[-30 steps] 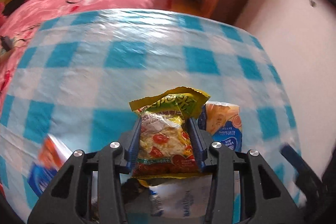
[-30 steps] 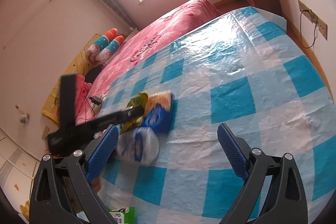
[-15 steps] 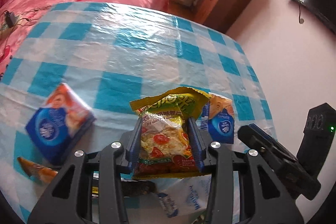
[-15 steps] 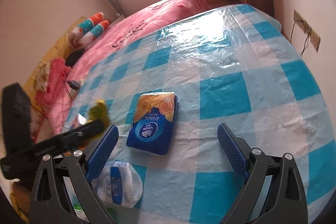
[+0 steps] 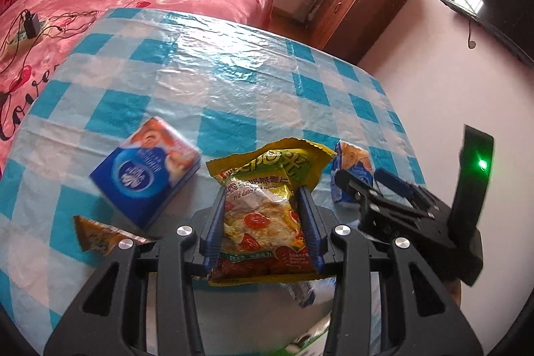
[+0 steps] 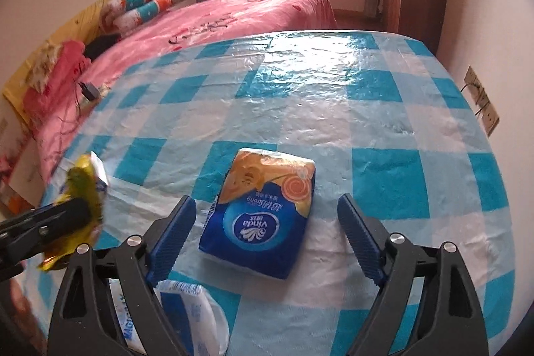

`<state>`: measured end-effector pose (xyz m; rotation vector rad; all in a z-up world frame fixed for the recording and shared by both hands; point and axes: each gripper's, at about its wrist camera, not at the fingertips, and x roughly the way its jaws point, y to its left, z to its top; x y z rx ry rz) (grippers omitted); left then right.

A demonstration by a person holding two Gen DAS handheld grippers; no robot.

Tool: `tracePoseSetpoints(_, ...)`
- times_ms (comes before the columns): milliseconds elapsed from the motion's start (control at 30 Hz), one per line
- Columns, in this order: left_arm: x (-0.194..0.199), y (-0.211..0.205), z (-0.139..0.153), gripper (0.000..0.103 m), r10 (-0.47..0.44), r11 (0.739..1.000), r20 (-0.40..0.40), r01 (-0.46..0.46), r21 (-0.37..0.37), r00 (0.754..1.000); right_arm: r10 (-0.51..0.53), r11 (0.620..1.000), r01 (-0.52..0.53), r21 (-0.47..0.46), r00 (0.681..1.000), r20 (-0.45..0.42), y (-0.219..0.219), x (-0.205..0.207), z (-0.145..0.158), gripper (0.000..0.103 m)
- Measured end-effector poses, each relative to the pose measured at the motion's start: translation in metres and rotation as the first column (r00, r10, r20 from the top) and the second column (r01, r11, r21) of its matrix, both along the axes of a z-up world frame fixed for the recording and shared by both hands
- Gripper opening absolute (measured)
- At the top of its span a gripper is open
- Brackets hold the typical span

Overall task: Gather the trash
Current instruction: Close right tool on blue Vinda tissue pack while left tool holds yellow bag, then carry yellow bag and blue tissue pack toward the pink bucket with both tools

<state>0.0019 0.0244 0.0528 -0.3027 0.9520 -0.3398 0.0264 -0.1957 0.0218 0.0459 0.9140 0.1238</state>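
Here the left tool clamps a snack bag; only the right view shows the right tool wide around the tissue pack.

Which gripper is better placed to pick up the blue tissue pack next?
Right. The right gripper is open with the Vinda tissue pack between its fingers, while the left gripper is shut on the yellow snack bag.
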Motion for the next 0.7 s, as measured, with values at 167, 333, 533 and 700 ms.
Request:
tracePoseSetpoints(167, -0.011, 0.016, -0.003, 0.043, 0.002, 1.0, -0.011, -0.002, -0.014, 1.0, 0.013, 0.997, -0.014, -0.074, 1.0, -0.012, 0.011, 0.004, -0.004, 0.084)
tracePoseSetpoints(333, -0.021, 0.033, -0.001, 0.043, 0.003, 1.0, -0.003, -0.003, -0.018, 1.0, 0.042, 0.987, -0.042, -0.154, 0.999, -0.008, 0.025, 0.006, -0.006, 0.069)
tracePoseSetpoints(533, -0.032, 0.052, -0.001, 0.043, 0.021, 0.999, -0.002, -0.021, -0.037, 1.0, 0.076, 0.987, -0.075, -0.144, 0.997, 0.004, 0.026, 0.004, -0.004, 0.047)
tracePoseSetpoints(700, -0.04, 0.069, -0.008, 0.043, 0.034, 0.998, -0.019, -0.035, -0.052, 0.999, 0.082, 0.993, -0.081, -0.088, 0.996, 0.016, 0.02, 0.0, -0.001, 0.037)
